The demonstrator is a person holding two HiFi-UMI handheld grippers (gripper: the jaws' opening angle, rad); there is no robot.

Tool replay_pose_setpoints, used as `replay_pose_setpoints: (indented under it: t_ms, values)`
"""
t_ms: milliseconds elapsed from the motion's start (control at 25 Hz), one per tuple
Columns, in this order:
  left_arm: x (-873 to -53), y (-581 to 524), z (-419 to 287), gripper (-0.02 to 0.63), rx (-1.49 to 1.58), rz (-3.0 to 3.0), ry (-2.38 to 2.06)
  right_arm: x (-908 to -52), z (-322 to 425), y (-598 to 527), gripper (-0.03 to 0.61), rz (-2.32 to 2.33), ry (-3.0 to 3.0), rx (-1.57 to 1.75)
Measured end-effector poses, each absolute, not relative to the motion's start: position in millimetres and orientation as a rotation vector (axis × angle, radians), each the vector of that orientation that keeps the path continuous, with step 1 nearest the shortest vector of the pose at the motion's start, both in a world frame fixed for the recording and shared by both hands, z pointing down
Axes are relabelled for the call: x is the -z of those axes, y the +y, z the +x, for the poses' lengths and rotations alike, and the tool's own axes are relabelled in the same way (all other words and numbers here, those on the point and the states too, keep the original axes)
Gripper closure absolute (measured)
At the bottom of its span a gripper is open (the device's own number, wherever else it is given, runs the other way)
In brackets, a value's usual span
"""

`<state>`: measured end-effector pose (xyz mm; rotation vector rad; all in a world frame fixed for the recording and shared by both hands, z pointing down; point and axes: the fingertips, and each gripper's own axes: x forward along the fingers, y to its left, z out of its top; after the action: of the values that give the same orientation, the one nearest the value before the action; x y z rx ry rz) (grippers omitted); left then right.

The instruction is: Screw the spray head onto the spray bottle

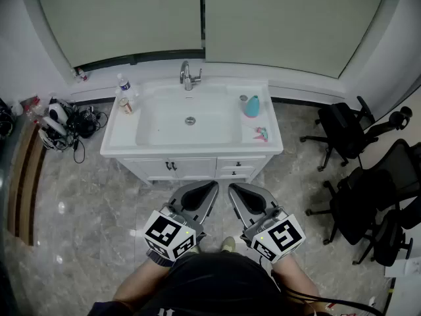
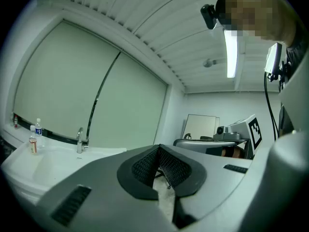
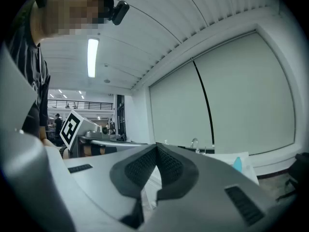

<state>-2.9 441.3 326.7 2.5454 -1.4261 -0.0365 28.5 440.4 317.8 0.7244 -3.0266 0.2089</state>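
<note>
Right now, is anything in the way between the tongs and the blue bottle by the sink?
Nothing visible is. The left tongs and right tongs are shut and empty, held back from the counter. The blue bottle stands there, right of the basin, with the spray head lying nearer.

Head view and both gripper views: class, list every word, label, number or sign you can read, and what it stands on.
No text is readable.
Water bottle label: too small to read.
Small bottle label: too small.
Marker cubes on left gripper and right gripper: patterns only, no letters.
</note>
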Motion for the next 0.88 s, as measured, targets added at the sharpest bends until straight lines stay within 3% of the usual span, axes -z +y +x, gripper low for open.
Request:
replay_pose_setpoints:
  t_ms: [880]
  values:
    - [-345.7,426.9,4.3,0.609,0.025,2.538,-1.396,-333.4,39.4,427.4,0.578,0.732,-3.017,-0.291]
